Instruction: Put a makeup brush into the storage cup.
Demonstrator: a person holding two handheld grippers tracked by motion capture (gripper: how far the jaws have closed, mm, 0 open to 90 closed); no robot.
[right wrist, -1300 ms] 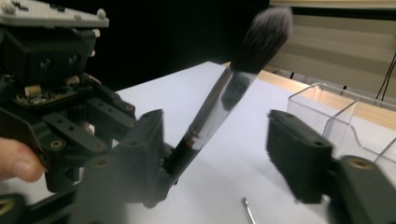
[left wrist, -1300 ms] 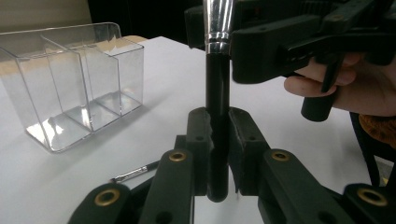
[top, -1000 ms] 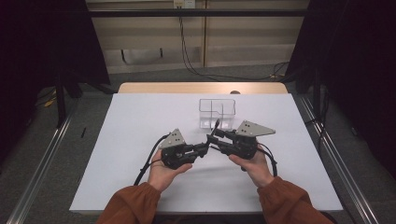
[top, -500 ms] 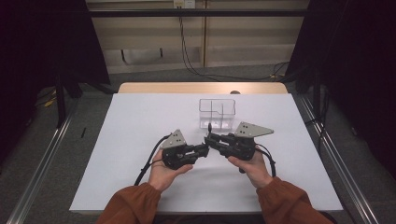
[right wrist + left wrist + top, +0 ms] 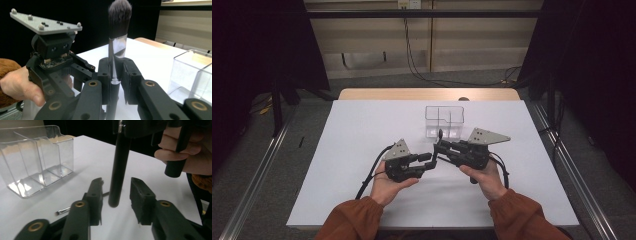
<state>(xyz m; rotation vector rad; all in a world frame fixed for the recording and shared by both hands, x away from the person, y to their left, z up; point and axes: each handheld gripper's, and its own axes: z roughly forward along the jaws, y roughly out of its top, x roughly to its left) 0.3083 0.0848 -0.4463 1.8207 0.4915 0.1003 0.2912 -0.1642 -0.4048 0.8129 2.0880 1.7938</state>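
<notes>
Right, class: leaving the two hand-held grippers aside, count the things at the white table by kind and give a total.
Makeup brushes: 2 (large black-handled fluffy brush, small thin brush lying flat)
Clear plastic divided organiser: 1
Total: 3

A lab-like recording booth: black curtains (image 5: 257,60) flank a white-covered surface (image 5: 362,130), metal floor rails (image 5: 257,175), wall cables (image 5: 412,55).

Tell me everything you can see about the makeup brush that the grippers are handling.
The makeup brush stands upright, bristles up. It has a dark fluffy head, a shiny silver ferrule and a long black handle. The right gripper clamps it at the ferrule's lower end. The handle's lower end hangs between the jaws of the left gripper, which have just been opening and stand clear of it, above the white table.
</notes>
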